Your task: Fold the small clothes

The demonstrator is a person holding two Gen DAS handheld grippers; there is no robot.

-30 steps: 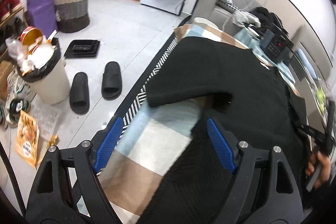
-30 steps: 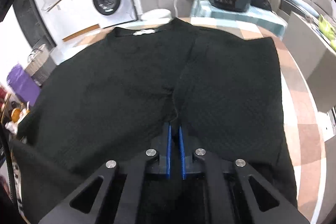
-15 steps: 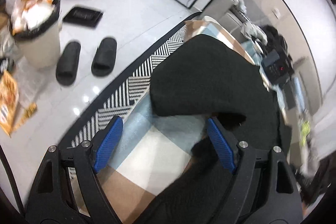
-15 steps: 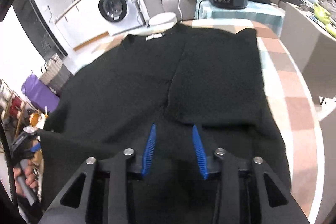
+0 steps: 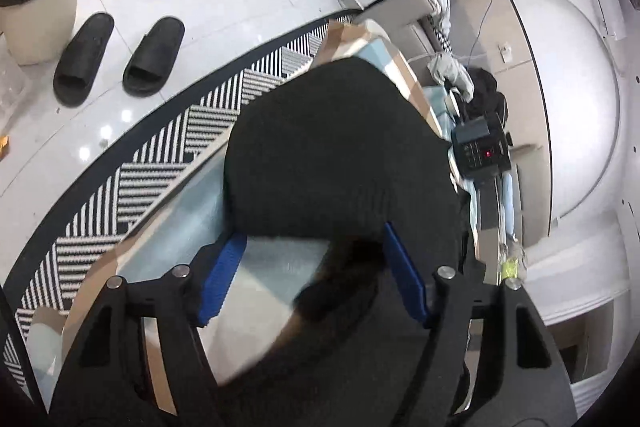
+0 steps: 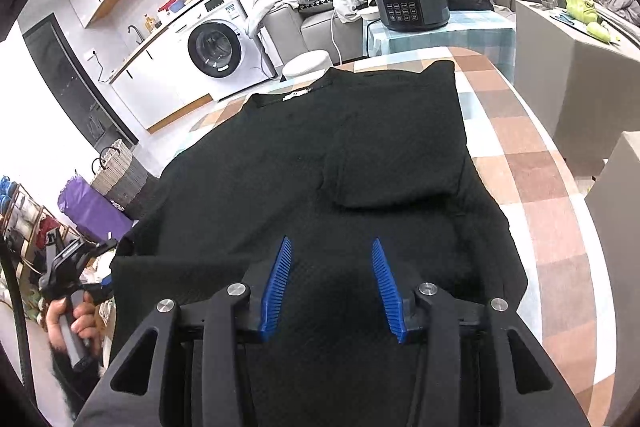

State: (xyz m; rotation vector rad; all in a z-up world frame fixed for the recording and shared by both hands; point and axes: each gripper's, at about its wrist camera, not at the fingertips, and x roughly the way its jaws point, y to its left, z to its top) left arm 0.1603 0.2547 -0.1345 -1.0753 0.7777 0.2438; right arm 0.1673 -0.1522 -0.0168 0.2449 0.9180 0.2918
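The black textured-knit top (image 6: 304,163) is spread on the pastel checked tablecloth (image 6: 532,163), its right sleeve (image 6: 404,143) already folded inward. Both the right gripper (image 6: 330,281) and the left gripper (image 5: 310,277) are held wide apart with nothing gripped. If the left sleeve (image 5: 336,155), draped at the table edge, is pinched too shallowly, it could be dropped or the layers dragged askew.

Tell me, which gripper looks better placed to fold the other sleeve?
Probably the left gripper: it is open right at the black shirt's unfolded sleeve. The right gripper, also open, hovers over the shirt's middle.
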